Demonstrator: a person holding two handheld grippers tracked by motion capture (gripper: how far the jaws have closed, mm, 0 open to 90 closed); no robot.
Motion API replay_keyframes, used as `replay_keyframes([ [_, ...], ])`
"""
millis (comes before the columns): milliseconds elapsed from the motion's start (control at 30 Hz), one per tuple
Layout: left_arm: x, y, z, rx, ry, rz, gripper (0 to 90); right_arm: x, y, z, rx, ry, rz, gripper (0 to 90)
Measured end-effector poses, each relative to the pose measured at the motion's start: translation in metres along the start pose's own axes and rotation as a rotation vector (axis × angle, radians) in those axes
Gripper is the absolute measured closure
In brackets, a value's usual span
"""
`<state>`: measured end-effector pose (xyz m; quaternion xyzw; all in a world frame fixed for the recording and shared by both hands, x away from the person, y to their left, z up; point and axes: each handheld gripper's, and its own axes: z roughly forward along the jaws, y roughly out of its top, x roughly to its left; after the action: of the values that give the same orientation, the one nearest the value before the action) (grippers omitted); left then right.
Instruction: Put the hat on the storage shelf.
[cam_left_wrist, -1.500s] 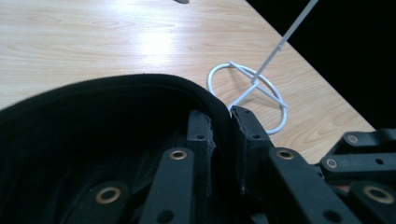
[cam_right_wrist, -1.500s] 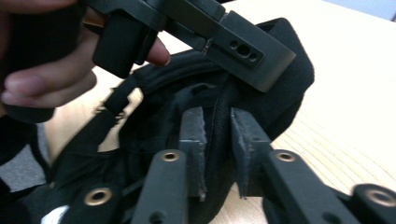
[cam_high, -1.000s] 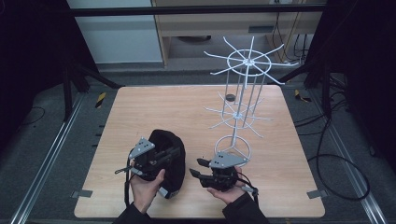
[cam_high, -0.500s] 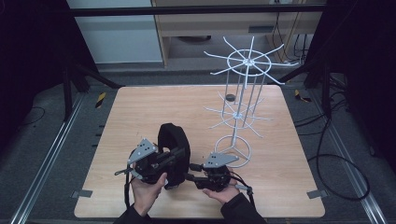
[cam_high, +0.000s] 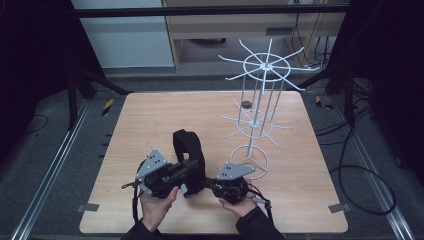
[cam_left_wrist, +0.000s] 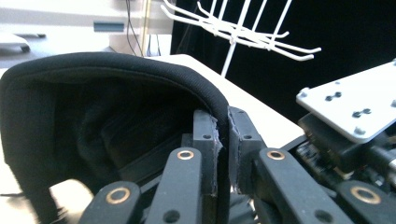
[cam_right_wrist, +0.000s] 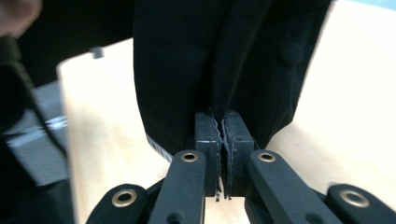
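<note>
While both grippers pinch the black cap (cam_high: 189, 150), the wooden table (cam_high: 150, 120) sits among dark floor.

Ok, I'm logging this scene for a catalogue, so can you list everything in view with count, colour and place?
cap: one, black, near edge of table, held up between both grippers
wire rack: one, white, right half of table
small round thing: one, dark, far side of table beside the rack
table: one, light wood, centre
left gripper: one, black, shut on the cap's rim
right gripper: one, black, jaws have just been closing, now shut on the cap's fabric
hands: two, at the near edge
</note>
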<state>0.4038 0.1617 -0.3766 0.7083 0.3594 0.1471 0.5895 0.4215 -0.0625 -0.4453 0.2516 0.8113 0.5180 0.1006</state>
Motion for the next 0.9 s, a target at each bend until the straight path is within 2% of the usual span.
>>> replay_keyframes([
  [133, 0.003, -0.001, -0.006, -0.017, 0.013, 0.008, 82.3, -0.001, 0.008, -0.013, 0.005, -0.119, -0.066, 87.5],
  [200, 0.005, -0.004, -0.010, -0.011, 0.018, 0.010, 82.2, 0.000, 0.011, -0.016, 0.014, -0.157, -0.093, 87.6],
  [267, 0.007, -0.009, -0.013, -0.001, 0.025, 0.011, 82.1, 0.002, 0.012, -0.016, 0.035, -0.175, -0.123, 87.6],
  [467, 0.018, -0.028, -0.024, 0.050, 0.056, 0.010, 82.0, 0.011, 0.010, -0.002, 0.124, -0.154, -0.175, 87.4],
  [567, 0.025, -0.036, -0.030, 0.072, 0.066, 0.000, 81.8, 0.016, 0.008, 0.008, 0.162, -0.131, -0.169, 87.2],
  [733, 0.033, -0.048, -0.044, 0.088, 0.082, -0.013, 81.1, 0.020, 0.007, 0.017, 0.160, -0.105, -0.166, 86.2],
  [833, 0.038, -0.053, -0.050, 0.099, 0.094, -0.016, 80.8, 0.022, 0.006, 0.019, 0.144, -0.087, -0.144, 82.0],
  [900, 0.042, -0.056, -0.054, 0.108, 0.099, -0.027, 80.5, 0.021, 0.005, 0.018, 0.125, -0.065, -0.112, 77.5],
])
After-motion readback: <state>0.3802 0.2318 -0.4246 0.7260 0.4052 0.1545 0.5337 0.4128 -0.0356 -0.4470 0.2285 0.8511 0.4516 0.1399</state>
